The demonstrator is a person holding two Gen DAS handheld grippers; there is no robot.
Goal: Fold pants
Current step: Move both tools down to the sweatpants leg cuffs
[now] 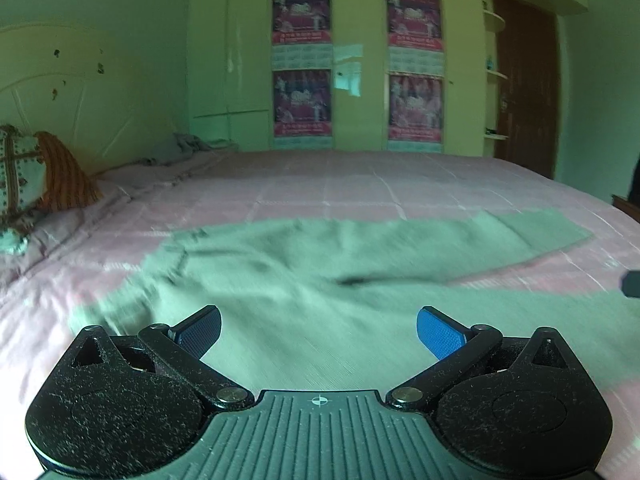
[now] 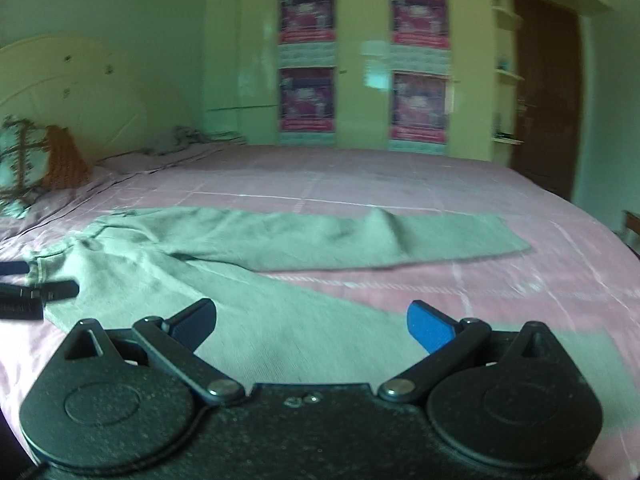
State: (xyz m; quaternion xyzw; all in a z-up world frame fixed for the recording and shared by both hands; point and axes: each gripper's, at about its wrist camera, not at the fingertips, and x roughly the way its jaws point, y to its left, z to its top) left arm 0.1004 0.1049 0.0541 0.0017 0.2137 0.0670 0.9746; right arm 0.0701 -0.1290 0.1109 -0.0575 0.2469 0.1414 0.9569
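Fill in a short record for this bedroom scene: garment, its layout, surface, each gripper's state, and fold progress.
garment: pale green pants
layout: spread flat, legs splayed apart
surface: pink bed cover
left gripper: open, holding nothing, near waist end
right gripper: open, holding nothing, over the near leg
fold progress: no fold made yet

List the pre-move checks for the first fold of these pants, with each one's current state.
1. Pants laid flat on the bed, legs spread apart: ok.
2. Left gripper jaws open, holding nothing: ok.
3. Right gripper jaws open, holding nothing: ok.
4. Far leg hem in view: ok.
5. Near leg hem in view: cannot tell, it runs behind the right gripper.
6. Grippers touching the fabric: cannot tell.
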